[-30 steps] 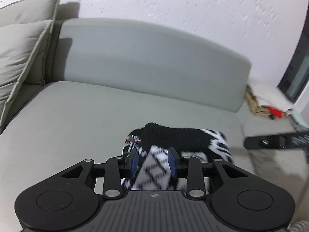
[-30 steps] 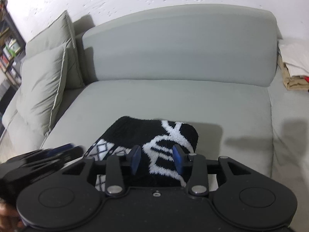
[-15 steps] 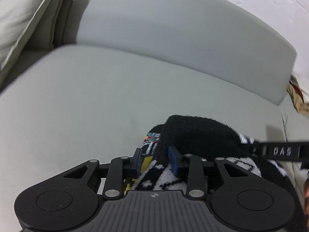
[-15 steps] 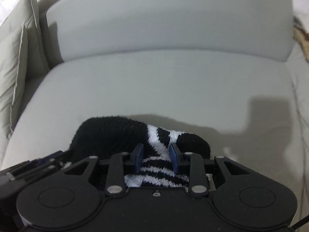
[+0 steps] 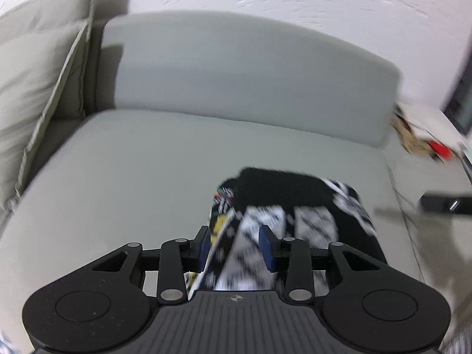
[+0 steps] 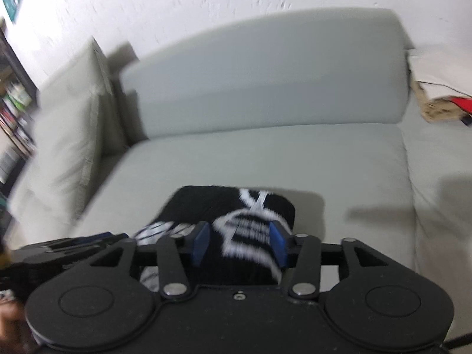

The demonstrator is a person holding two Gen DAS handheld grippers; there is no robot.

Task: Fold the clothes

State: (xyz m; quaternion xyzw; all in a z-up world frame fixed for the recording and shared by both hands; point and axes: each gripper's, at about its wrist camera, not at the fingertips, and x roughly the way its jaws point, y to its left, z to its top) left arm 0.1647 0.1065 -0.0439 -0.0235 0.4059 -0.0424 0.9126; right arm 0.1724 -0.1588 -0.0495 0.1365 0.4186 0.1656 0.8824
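A black and white knitted garment (image 5: 298,206) lies folded in a thick bundle on the seat of a grey sofa (image 5: 147,159). Both pictures are smeared, so the pattern is hard to read. It looks like white zigzags and bands on black, with a small patch of bright colours at the bundle's left edge.

The left gripper (image 5: 236,247) hangs over the near left part of the bundle. Its blue pads (image 5: 203,247) stand a little apart and are closing. The cloth shows between them, but they do not seem to press on it. The black body of the gripper hides the near end of the bundle.

The right gripper (image 6: 239,244) is over the near right part. Its blue pads (image 6: 278,244) are moving apart, with the black and white cloth between them and a small gap on each side. Its body covers the near edge too.

Pale cushions (image 5: 35,82) lean at the left end of the sofa. At the far right lies a blurry heap of pale and tan things (image 6: 436,94) with a bit of red; I cannot tell what they are. A shelf (image 6: 11,112) is cut off at the left edge of the right view.
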